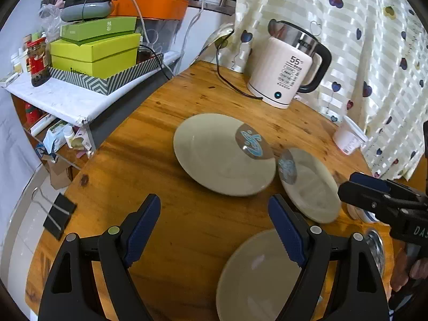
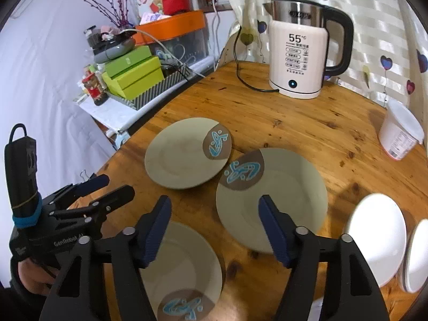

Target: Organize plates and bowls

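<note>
Three beige plates with a brown patch and blue fish drawing lie on the round wooden table (image 2: 307, 133): a far plate (image 2: 182, 157) (image 1: 219, 157), a middle plate (image 2: 278, 200) (image 1: 313, 187) and a near plate (image 2: 184, 270) (image 1: 256, 275). Two white bowls (image 2: 377, 235) stand at the right, one beside the other. My right gripper (image 2: 214, 200) hangs open above the gap between the near and middle plates, holding nothing. My left gripper (image 1: 214, 199) is open and empty over bare wood in front of the far plate. Each gripper shows in the other's view: left gripper (image 2: 116, 184), right gripper (image 1: 347, 183).
A white electric kettle (image 2: 299, 53) with its black cord stands at the back of the table. A white plastic tub (image 2: 401, 133) sits at the far right by the curtain. A side shelf with green boxes (image 1: 93, 53) and jars borders the table's left edge.
</note>
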`<state>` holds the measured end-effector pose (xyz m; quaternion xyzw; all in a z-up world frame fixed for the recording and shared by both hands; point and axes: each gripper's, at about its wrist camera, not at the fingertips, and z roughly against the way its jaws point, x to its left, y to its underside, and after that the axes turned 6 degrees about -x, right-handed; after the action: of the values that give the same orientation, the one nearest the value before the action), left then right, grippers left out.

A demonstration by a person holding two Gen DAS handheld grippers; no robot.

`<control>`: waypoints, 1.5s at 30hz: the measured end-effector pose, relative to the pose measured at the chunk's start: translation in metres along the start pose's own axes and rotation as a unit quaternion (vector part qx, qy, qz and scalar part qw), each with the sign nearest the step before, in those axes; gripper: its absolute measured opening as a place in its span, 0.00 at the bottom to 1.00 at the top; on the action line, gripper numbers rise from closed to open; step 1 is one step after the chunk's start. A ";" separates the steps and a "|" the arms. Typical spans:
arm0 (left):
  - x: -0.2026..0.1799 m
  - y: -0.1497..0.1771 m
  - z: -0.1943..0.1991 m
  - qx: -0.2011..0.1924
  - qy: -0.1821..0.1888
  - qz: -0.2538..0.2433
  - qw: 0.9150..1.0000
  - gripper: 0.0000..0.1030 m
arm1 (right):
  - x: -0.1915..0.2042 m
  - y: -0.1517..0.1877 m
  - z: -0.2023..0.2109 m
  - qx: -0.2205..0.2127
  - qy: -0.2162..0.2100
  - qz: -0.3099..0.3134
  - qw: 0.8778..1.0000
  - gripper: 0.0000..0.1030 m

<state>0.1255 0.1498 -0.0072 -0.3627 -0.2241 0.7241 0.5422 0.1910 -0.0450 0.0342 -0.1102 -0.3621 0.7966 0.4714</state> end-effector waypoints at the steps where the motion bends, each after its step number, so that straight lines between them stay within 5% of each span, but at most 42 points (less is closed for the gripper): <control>1: 0.001 -0.002 -0.003 0.000 -0.001 0.001 1.000 0.81 | -0.001 -0.004 -0.005 0.003 -0.003 0.000 1.000 0.63; 20: 0.029 -0.026 -0.055 0.016 -0.008 0.037 0.999 0.65 | -0.034 -0.047 -0.102 0.063 -0.055 -0.049 0.995 0.37; 43: 0.037 -0.027 -0.080 0.039 0.016 0.069 0.997 0.54 | -0.041 -0.051 -0.142 0.091 -0.063 -0.059 0.992 0.19; 45: 0.038 -0.027 -0.081 0.043 0.019 0.073 0.996 0.42 | -0.043 -0.051 -0.143 0.090 -0.067 -0.064 0.992 0.18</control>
<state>0.1990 0.1882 -0.0499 -0.3683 -0.1558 0.7636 0.5069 0.3216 0.0017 -0.0403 0.0097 -0.3257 0.7995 0.5045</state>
